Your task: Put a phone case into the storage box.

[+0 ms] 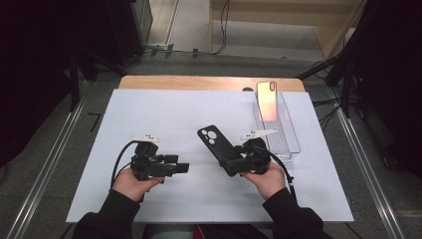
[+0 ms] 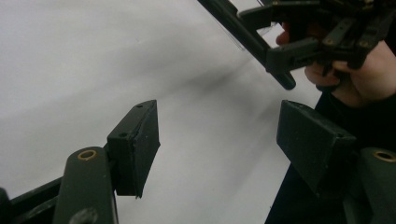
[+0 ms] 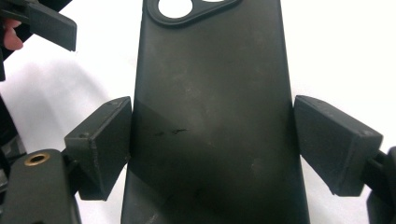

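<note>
A black phone case (image 1: 213,141) with a camera cut-out at its far end is held above the white mat (image 1: 164,114), slanting up and to the left. My right gripper (image 1: 232,162) is shut on its lower part. In the right gripper view the case (image 3: 210,60) fills the gap between the jaws, and both pads (image 3: 105,140) press on its side edges. My left gripper (image 1: 183,168) hovers to the left of the case, pointing right, open with nothing between its jaws. The left gripper view shows its jaws (image 2: 217,121) wide apart over the bare mat, and the case (image 2: 233,23) edge-on in the right gripper (image 2: 273,39).
A clear plastic tray (image 1: 293,144) stands at the right rear of the mat. A phone with a pink-orange back (image 1: 267,101) leans upright in its far end. A wooden table edge (image 1: 199,82) lies beyond the mat. Metal rails run along both sides of the table.
</note>
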A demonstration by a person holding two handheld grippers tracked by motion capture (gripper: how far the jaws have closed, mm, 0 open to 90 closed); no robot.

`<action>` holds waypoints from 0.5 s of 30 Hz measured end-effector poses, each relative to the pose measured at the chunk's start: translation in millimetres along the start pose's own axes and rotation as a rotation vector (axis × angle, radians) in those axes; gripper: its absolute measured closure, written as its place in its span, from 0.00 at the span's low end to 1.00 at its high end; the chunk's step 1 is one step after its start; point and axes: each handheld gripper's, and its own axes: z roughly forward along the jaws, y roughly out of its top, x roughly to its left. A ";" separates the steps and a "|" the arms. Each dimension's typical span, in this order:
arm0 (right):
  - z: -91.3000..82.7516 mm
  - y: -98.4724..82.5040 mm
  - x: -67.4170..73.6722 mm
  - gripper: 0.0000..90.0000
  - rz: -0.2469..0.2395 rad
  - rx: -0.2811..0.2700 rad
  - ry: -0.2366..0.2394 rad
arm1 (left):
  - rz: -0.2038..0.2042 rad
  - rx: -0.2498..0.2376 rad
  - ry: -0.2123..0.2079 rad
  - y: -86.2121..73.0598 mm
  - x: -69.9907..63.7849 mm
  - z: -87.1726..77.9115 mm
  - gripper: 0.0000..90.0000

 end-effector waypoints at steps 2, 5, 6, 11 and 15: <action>3.2 -1.9 1.7 0.15 0.018 -0.006 0.003 | -0.015 -0.004 0.007 2.7 0.0 1.2 0.33; 8.8 -4.4 3.8 0.15 0.034 -0.016 0.011 | -0.020 -0.016 0.023 5.0 -0.8 2.8 0.29; 10.5 -5.6 4.8 0.15 0.039 -0.019 0.007 | -0.024 -0.015 0.026 6.1 -0.9 3.2 0.29; 16.1 -6.5 11.6 0.15 0.039 -0.033 -0.005 | -0.058 -0.018 0.055 12.6 0.5 5.8 0.29; 19.6 -5.4 14.8 0.15 0.048 -0.046 0.004 | -0.095 -0.018 0.055 19.5 1.6 7.4 0.30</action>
